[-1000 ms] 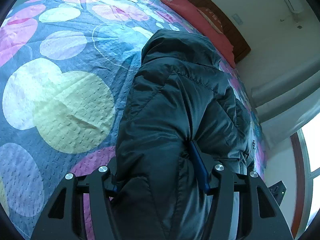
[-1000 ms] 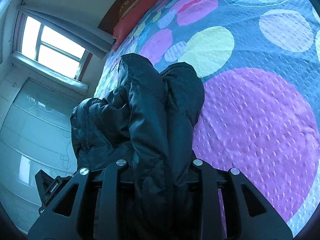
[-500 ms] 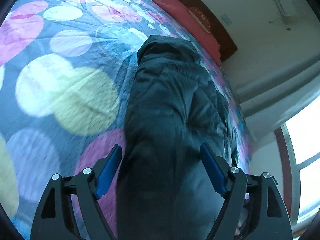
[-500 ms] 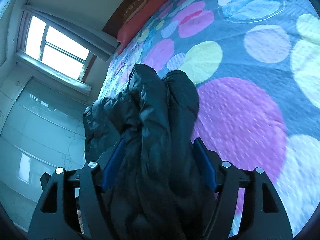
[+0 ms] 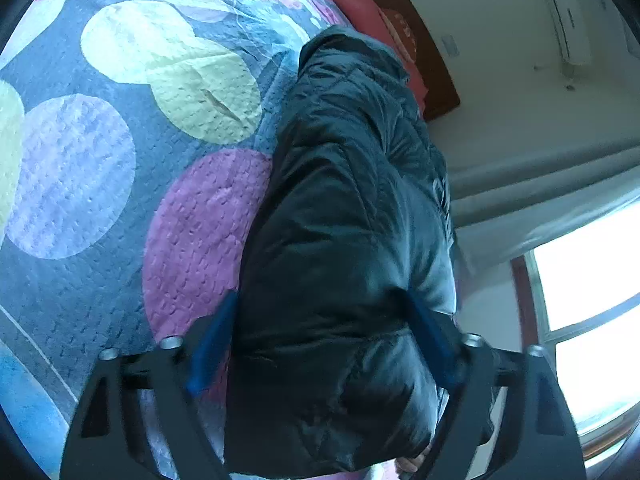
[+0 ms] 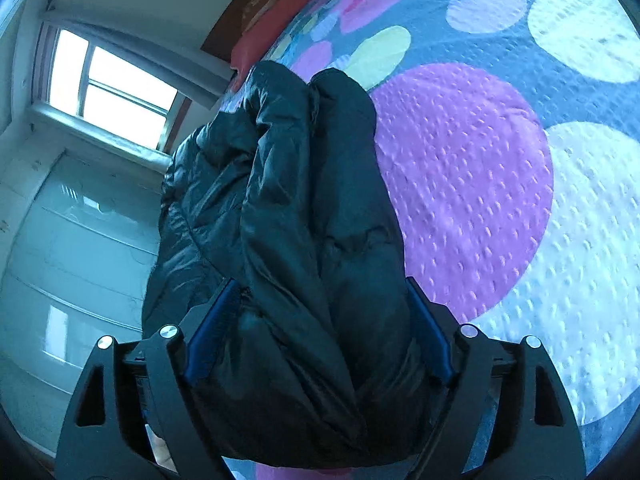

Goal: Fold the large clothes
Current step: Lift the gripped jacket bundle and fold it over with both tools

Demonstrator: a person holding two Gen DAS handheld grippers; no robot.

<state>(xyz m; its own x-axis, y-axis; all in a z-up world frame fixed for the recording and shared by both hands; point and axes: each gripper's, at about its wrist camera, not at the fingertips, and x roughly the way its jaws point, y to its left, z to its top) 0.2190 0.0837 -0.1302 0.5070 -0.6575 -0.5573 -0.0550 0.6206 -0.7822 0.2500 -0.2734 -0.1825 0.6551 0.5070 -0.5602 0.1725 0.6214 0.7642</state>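
Item: dark puffer jacket [image 5: 344,240], folded into a long bundle, lying on a bed under a spotted bedspread [image 5: 120,184]. Nearest the left wrist camera, the left gripper [image 5: 320,340] is straddling the near end of the bundle; its jaws are spread but closing, the blue pads [image 5: 208,344] sitting at either flank of the padding, and whether they are pressing it cannot be told. Nearest the right wrist camera, the right gripper [image 6: 320,332] is straddling the jacket [image 6: 304,240] likewise, jaws spread wide, blue pads [image 6: 208,336] flanking the fabric with no clear pinch. In both views the bundle's long axis is running away from the cameras toward the head of the bed, narrowing at its far end. The left view is showing a smooth single upper layer ending in a collar or hood fold; the right view is showing two rounded lobes side by side at the far tip, plus loose quilted folds spilling over the bed's edge on the left. Beyond, the left view alone is showing an air conditioner [image 5: 564,12] on the wall; the right view alone is showing glazed cabinet doors [image 6: 80,248]. Both are showing a red pillow [image 5: 372,16] against a wooden headboard [image 5: 432,60] and a window [image 6: 108,92].
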